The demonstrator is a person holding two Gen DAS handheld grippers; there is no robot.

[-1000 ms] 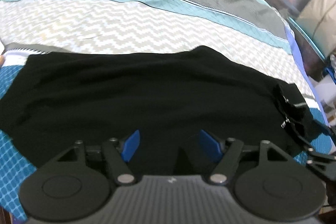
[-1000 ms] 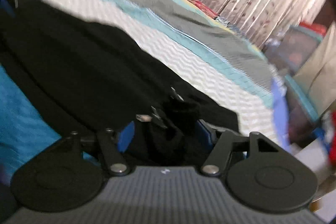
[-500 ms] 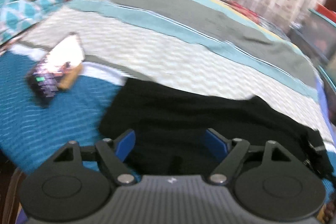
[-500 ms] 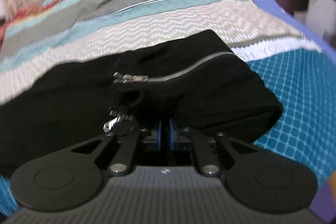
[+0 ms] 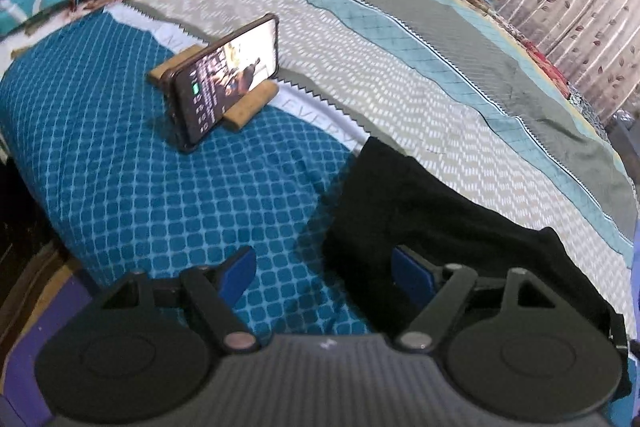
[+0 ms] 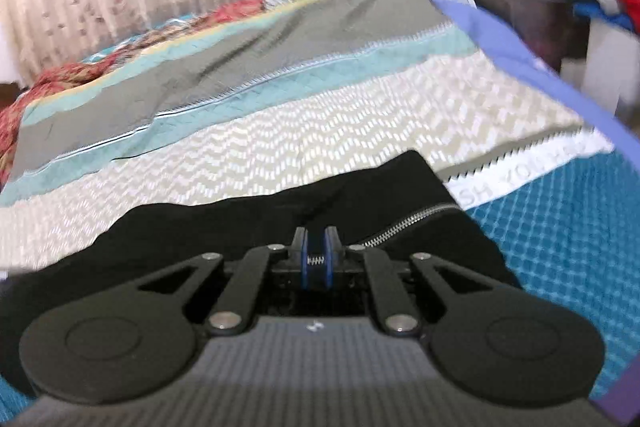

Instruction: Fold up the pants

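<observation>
The bed (image 5: 400, 87), under a quilt of teal checks, pale zigzag and grey-and-aqua bands, carries everything here. The black pants (image 5: 420, 219) lie along its near edge, across the seam between the teal and the zigzag panels, already doubled into a long dark strip; in the right wrist view their silver zipper (image 6: 412, 221) runs across the end nearest that gripper.

What has changed matters. A second ago the right gripper (image 6: 316, 259) stood with its jaws apart over the zipper end; now they are drawn together, the blue pads nearly meeting, with a short bit of the zipper pinched between them. So that end of the pants is secured. The left gripper (image 5: 324, 273) has swung away from the middle of the cloth to the opposite end; its jaws have widened a little and stand apart, one finger over bare teal quilt, the other over the black corner, nothing between them.

My reading: the next fold needs both ends held, and only one is. The left jaws have yet to close on their corner.

Beyond, toward the bed's far left corner, a phone (image 5: 228, 79) leans on a wooden stand (image 5: 252, 105), well apart from the cloth.
</observation>
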